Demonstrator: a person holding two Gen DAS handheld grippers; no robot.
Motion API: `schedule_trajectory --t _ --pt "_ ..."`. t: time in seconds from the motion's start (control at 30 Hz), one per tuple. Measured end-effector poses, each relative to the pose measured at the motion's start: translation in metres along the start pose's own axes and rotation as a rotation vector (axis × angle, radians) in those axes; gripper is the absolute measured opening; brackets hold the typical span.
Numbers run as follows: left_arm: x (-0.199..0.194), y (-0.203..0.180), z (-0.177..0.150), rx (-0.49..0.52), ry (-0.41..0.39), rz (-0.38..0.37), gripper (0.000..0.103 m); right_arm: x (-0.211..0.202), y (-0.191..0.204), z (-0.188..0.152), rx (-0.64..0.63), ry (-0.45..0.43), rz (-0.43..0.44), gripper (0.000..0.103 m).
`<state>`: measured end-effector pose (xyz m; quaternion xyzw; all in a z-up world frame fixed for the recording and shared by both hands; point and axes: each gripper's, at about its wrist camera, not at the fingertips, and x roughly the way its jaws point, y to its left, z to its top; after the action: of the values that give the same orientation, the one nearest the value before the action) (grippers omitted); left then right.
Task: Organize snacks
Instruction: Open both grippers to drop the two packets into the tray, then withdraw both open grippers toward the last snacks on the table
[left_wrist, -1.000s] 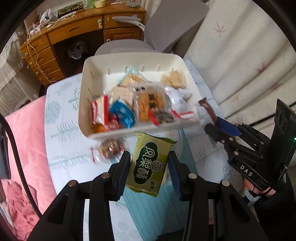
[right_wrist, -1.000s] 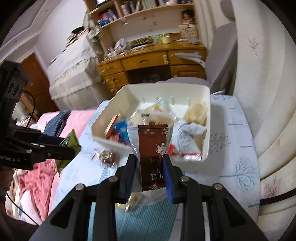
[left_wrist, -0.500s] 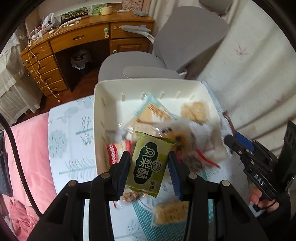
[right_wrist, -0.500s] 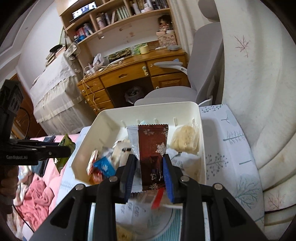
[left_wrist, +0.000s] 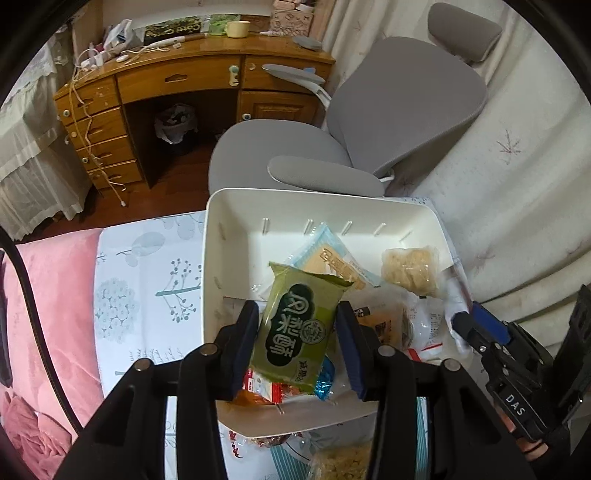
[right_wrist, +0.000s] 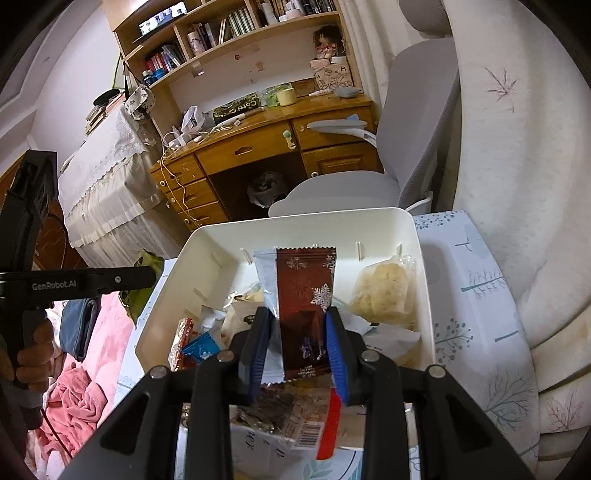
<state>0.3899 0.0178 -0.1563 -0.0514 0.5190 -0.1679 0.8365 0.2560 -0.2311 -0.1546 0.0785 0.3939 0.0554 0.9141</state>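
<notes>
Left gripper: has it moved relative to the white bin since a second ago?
Yes. The left gripper with its green snack packet has moved from short of the white bin's near rim to over its inside; jaws just opening.

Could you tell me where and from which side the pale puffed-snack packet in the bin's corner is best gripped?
Likely pinch the puffed-snack packet across its wrapper from above, entering from the white bin's middle: it lies flat, tucked against the right wall, so sideways access there is blocked.
</notes>
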Motion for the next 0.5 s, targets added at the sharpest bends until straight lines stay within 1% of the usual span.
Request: schedule_trajectory --t 0.07,0.1,0.13,0.17,0.2,0.33,0.43,0.5 --pt "-0.005 0.001 -0.001 -0.01 -0.01 0.0 0.059 -0.003 0.0 0.001 0.007 -0.009 -0.007 0.034" --pt "-0.007 0.001 -0.001 -0.011 -0.015 0.0 0.06 -0.005 -0.001 0.002 0.012 -0.009 -0.003 0.034" --pt "-0.01 0.001 -0.001 -0.011 -0.02 0.001 0.062 -0.006 -0.001 0.002 0.016 -0.008 -0.002 0.038" --pt "-0.014 0.001 -0.003 -0.012 -0.026 0.008 0.068 -0.008 -0.002 0.001 0.021 -0.005 -0.011 0.04" --pt "-0.017 0.001 -0.005 -0.014 -0.03 0.015 0.073 -0.009 -0.002 0.001 0.023 -0.003 -0.022 0.045" --pt "-0.033 0.005 -0.02 -0.033 -0.036 0.024 0.075 -0.017 -0.004 -0.006 0.063 0.006 -0.025 0.048" --pt "-0.043 0.009 -0.031 -0.056 -0.035 0.034 0.076 -0.025 -0.002 -0.013 0.077 0.025 -0.032 0.054" --pt "-0.051 0.013 -0.041 -0.072 -0.039 0.041 0.078 -0.031 0.001 -0.018 0.083 0.031 -0.03 0.057"
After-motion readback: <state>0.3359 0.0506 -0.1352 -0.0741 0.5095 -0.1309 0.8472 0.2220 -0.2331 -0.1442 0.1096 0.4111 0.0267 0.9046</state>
